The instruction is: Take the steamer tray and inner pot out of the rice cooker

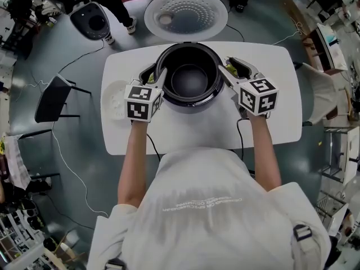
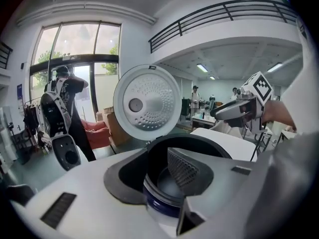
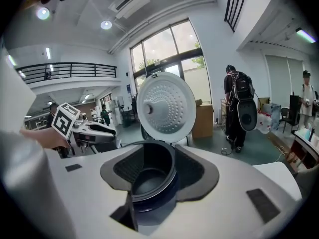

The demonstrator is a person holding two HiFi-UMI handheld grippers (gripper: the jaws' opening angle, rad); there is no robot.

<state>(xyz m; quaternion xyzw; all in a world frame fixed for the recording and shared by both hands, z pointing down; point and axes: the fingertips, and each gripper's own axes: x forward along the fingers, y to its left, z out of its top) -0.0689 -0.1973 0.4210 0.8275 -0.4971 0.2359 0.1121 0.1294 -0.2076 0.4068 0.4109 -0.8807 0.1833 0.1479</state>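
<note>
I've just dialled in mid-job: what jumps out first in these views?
The open rice cooker stands mid-table, perforated lid raised at the far side, dark inner pot inside. The left gripper and right gripper flank it, jaws open, each straddling the pot's rim. A white steamer tray lies on the table to its left.

White T-shirt, grey lettering; left gripper, right gripper: white, black-white marker cubes.

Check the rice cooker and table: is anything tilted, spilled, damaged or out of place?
Nothing stands out. The rice cooker sits upright on the table with its lid open and the inner pot seated level. Nothing is spilled.
</note>
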